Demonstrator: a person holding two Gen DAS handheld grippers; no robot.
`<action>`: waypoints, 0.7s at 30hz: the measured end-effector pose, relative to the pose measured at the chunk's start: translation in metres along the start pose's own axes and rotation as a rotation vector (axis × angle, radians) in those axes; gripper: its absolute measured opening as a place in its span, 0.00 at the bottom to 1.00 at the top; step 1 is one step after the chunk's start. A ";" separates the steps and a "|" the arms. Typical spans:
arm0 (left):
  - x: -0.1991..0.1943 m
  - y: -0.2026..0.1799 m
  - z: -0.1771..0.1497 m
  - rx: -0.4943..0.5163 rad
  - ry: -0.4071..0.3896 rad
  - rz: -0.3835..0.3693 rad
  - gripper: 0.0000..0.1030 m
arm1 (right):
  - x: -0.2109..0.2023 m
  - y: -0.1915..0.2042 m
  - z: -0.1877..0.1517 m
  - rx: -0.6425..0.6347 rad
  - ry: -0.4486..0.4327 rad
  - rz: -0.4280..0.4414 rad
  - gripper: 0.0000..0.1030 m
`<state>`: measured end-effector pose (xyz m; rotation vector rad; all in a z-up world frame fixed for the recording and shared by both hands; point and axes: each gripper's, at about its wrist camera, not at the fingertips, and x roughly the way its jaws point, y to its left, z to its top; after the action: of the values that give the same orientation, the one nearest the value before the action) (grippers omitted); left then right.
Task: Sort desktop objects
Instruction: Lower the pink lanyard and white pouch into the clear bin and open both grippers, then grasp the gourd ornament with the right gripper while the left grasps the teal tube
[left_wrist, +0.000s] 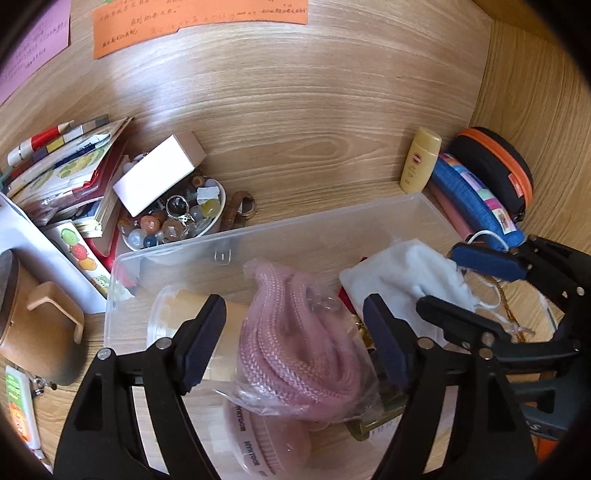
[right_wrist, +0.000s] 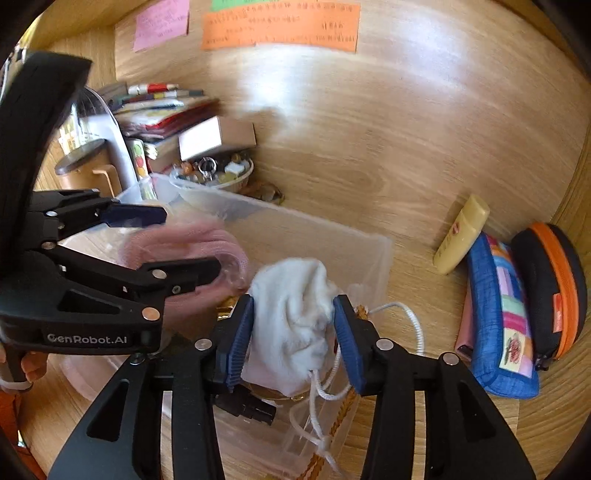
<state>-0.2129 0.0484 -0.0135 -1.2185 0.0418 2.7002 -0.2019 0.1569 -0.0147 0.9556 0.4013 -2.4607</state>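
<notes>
I see the storage box (left_wrist: 122, 280) directly below both grippers. Bagged rope (left_wrist: 295, 339) between left gripper (left_wrist: 295, 343) fingers; pouch (right_wrist: 291, 325) between right gripper (right_wrist: 295, 339) fingers. Bead bowl (left_wrist: 173, 221) beyond the box, left; bottle (left_wrist: 421, 166) beyond, right.

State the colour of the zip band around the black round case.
Orange, clearest in the right wrist view.

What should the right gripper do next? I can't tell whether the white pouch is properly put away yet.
Probably open a little wider and back away. The white pouch already lies inside the clear box, between the right gripper pads, which appear to stand just off the cloth. The left gripper straddles the bagged pink rope, so withdraw away from it.
</notes>
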 end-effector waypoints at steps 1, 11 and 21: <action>-0.001 -0.001 0.000 0.003 -0.001 0.004 0.74 | -0.003 0.000 0.001 -0.005 -0.011 -0.001 0.48; -0.026 -0.004 -0.001 0.040 -0.064 0.059 0.85 | -0.031 0.003 0.005 -0.026 -0.082 -0.015 0.61; -0.057 0.018 -0.007 0.023 -0.115 0.123 0.92 | -0.072 0.003 0.008 -0.012 -0.178 -0.058 0.80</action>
<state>-0.1740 0.0218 0.0236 -1.0857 0.1365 2.8623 -0.1586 0.1738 0.0405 0.7222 0.3876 -2.5669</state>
